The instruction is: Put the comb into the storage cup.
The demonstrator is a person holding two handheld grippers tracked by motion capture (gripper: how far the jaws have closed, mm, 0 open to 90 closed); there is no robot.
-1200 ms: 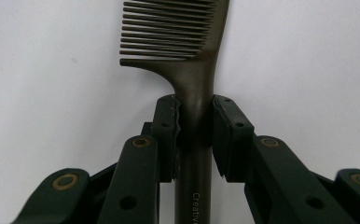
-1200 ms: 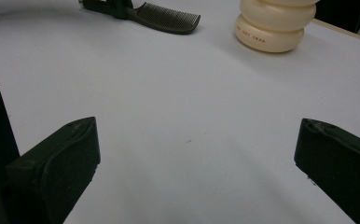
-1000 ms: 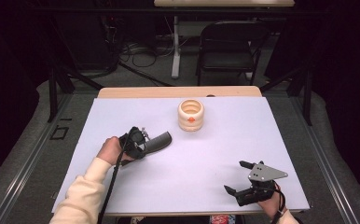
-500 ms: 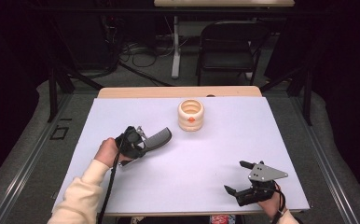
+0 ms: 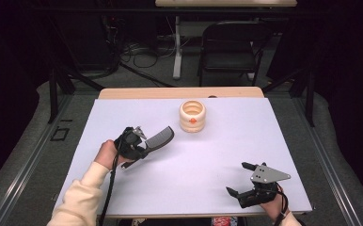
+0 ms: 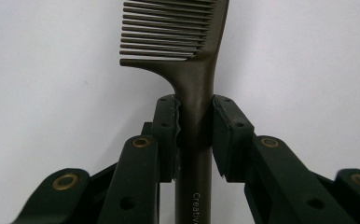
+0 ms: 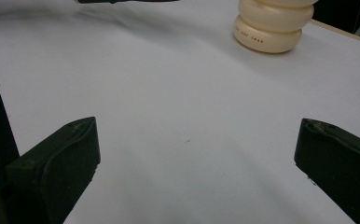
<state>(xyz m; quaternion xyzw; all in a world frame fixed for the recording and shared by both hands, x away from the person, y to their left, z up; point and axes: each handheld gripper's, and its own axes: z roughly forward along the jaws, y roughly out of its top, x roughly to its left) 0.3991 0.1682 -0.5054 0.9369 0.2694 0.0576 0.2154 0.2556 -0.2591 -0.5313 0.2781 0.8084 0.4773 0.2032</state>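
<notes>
A dark grey comb (image 5: 161,138) sticks out to the right of my left gripper (image 5: 144,148) over the left half of the white table (image 5: 264,136). In the left gripper view the two pads press on the comb's handle (image 6: 195,88) just below the teeth, so my left gripper (image 6: 196,122) is shut on it. A cream ribbed holder (image 5: 192,115) stands at the back middle, apart from the comb. My right gripper (image 5: 236,178) rests near the front right edge with its jaws wide open and nothing between them (image 7: 197,140), facing the holder (image 7: 270,23).
The white sheet ends in a wooden strip (image 5: 179,92) at the table's far edge. A black folding chair (image 5: 231,44) and cables stand on the floor beyond it. Bare white surface lies between the two grippers.
The left hand has shifted very slightly and the comb's toothed end sits a touch higher. The right gripper has not moved.
</notes>
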